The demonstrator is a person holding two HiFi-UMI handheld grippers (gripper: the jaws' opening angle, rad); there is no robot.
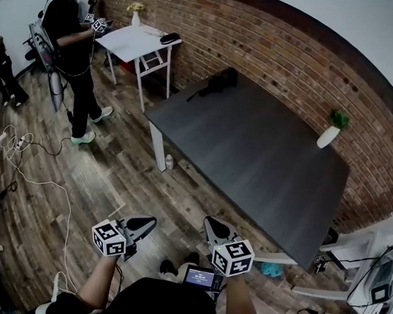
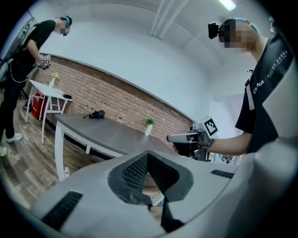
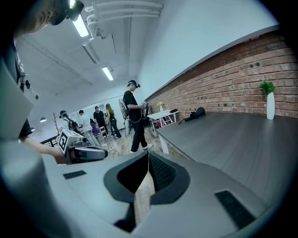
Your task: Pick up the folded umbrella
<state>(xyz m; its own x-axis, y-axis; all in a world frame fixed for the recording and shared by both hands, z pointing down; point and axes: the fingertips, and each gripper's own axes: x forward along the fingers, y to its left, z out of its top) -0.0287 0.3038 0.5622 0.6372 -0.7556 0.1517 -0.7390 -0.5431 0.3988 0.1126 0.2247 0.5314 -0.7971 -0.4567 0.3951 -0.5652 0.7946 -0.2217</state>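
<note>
The folded umbrella [image 1: 218, 81] is a black bundle lying at the far left corner of the dark grey table [image 1: 250, 157]. It also shows small and far off in the left gripper view [image 2: 96, 114] and the right gripper view [image 3: 198, 113]. My left gripper [image 1: 150, 221] and right gripper [image 1: 210, 222] hang over the wooden floor in front of the table's near edge, well short of the umbrella. Both are shut with nothing between their jaws, as seen close up on the left gripper [image 2: 148, 155] and on the right gripper [image 3: 149, 155].
A small plant in a white vase [image 1: 331, 132] stands at the table's far right edge. A white side table [image 1: 134, 41] and a standing person [image 1: 73, 50] are at the far left. Cables [image 1: 28, 168] trail over the floor, and a bottle [image 1: 170, 162] stands by the table leg.
</note>
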